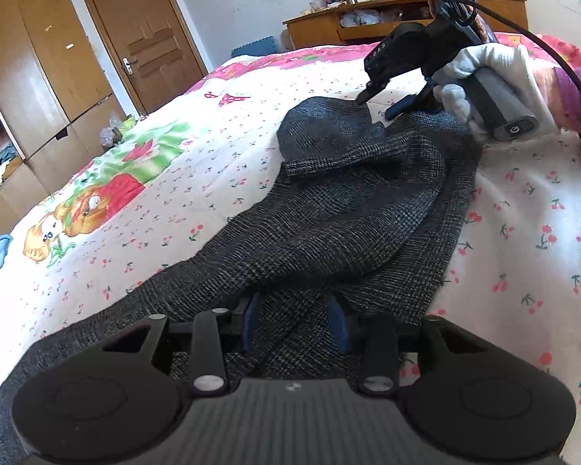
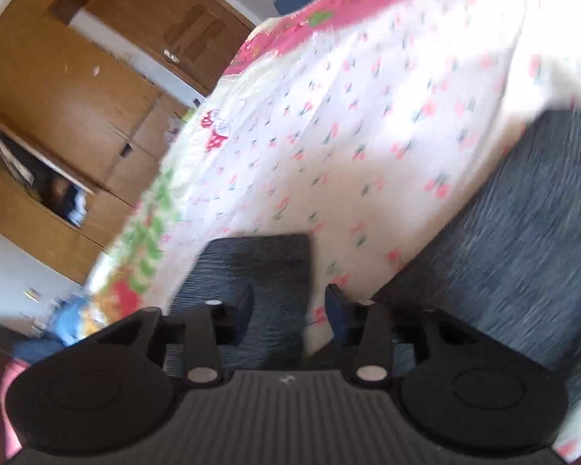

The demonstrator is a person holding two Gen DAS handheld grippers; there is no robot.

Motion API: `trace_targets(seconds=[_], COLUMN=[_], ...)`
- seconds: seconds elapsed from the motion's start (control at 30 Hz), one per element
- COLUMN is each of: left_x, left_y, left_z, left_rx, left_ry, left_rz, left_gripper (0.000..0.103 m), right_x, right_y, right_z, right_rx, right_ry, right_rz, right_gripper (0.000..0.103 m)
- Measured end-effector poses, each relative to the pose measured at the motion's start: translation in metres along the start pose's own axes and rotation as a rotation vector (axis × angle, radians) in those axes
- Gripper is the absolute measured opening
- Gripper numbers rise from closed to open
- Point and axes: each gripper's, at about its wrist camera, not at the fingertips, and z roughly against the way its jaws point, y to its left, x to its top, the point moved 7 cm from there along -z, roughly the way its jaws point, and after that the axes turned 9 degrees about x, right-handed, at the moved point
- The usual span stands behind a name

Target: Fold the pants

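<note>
Dark grey checked pants (image 1: 352, 209) lie bunched on a cherry-print bed cover (image 1: 197, 178). My left gripper (image 1: 295, 319) has its blue fingers apart, with a fold of the pants lying between and over them. My right gripper (image 1: 375, 106), held by a white-gloved hand (image 1: 495, 66), hovers open just above the far end of the pants. In the blurred right wrist view, the right gripper (image 2: 290, 310) is open, a corner of the pants (image 2: 259, 267) lies under it and more pants fabric (image 2: 515, 240) lies to the right.
A wooden door (image 1: 143, 42) and wooden wardrobe (image 1: 27, 77) stand left of the bed. A wooden desk (image 1: 399, 15) with clutter stands behind the bed. A black cable (image 1: 542, 42) runs from the right gripper.
</note>
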Motion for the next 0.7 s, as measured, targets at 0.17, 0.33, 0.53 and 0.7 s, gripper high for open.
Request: trace_targets(seconds=[0.17, 0.33, 0.53, 0.7], left_x=[0.003, 0.005, 0.008, 0.017], left_y=[-0.006, -0.008, -0.003, -0.004], left_z=[-0.006, -0.007, -0.003, 0.003], left_rx=[-0.014, -0.014, 0.003, 0.006], left_ry=[0.01, 0.009, 0.007, -0.016], left_rz=[0.046, 0.031, 0.01, -0.006], left_gripper=[0.054, 0.054, 0.054, 0.054], right_x=[-0.001, -0.008, -0.002, 0.031], right_y=[-0.002, 0.006, -0.003, 0.014], right_z=[-0.024, -0.044, -0.011, 0.075], right_rx=[0.064, 0.122, 0.211, 0.334], right_ry=[0.077, 0.077, 0.019, -0.148], right_rz=[-0.068, -0.1, -0.215, -0.212], right_gripper=[0.042, 0.037, 0.004, 0.004])
